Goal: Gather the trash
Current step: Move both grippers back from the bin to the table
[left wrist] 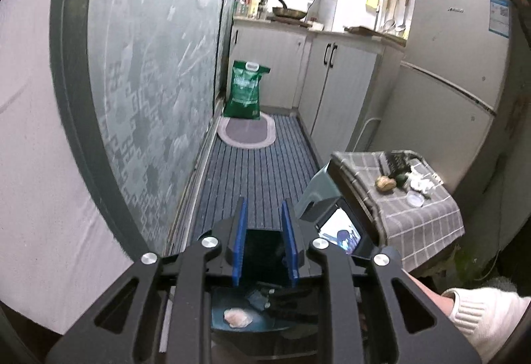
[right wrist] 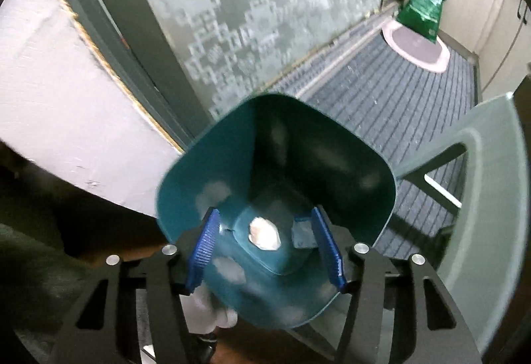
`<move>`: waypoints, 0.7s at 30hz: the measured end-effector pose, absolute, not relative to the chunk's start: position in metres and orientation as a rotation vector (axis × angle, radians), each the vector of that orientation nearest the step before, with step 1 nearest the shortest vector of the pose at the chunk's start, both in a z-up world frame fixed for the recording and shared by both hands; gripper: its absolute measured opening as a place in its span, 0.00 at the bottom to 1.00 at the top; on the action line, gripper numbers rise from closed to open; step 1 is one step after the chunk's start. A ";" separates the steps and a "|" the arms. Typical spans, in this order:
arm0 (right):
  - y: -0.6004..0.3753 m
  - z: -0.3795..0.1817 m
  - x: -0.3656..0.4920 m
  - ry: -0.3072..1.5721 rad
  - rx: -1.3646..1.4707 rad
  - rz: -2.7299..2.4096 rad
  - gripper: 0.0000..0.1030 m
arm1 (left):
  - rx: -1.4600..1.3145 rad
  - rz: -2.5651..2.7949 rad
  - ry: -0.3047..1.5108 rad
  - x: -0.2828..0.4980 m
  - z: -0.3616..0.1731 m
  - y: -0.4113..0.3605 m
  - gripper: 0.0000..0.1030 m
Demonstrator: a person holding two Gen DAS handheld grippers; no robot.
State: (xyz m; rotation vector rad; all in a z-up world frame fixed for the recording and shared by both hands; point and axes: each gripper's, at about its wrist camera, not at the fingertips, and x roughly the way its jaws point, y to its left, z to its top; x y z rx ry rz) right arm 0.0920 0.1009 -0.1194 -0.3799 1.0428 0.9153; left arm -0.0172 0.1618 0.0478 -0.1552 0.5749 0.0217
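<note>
A teal bin (right wrist: 332,164) hangs tilted over the striped floor, its mouth facing my right gripper (right wrist: 265,214). That gripper stands open just above the rim with nothing between its pads. On the bin's bottom lie a pale crumpled wad (right wrist: 264,234) and a blue-grey scrap (right wrist: 303,236). My left gripper (left wrist: 264,208) has its pads close together on a dark surface that looks like the bin's wall. Below it the bin's bottom (left wrist: 219,311) shows with the wad (left wrist: 237,317). More scraps and a clear lid (left wrist: 415,199) lie on a checked cloth table (left wrist: 431,224).
A frosted glass door (left wrist: 149,65) runs along the left. A green sack (left wrist: 245,91) stands on an oval mat (left wrist: 247,131) at the far end. Cabinets (left wrist: 332,81) and a fridge (left wrist: 448,81) line the right. A grey-green plastic chair (right wrist: 481,164) is close. A white sleeve (left wrist: 491,314) shows.
</note>
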 end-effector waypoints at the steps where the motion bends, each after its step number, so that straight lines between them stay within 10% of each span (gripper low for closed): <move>1: 0.097 -0.111 0.090 1.026 -0.368 0.925 0.55 | -0.152 0.017 0.560 -0.017 0.053 0.158 0.26; 21: -0.021 -0.006 0.103 0.772 -0.188 0.878 0.55 | -0.146 -0.059 0.496 0.020 0.079 0.099 0.41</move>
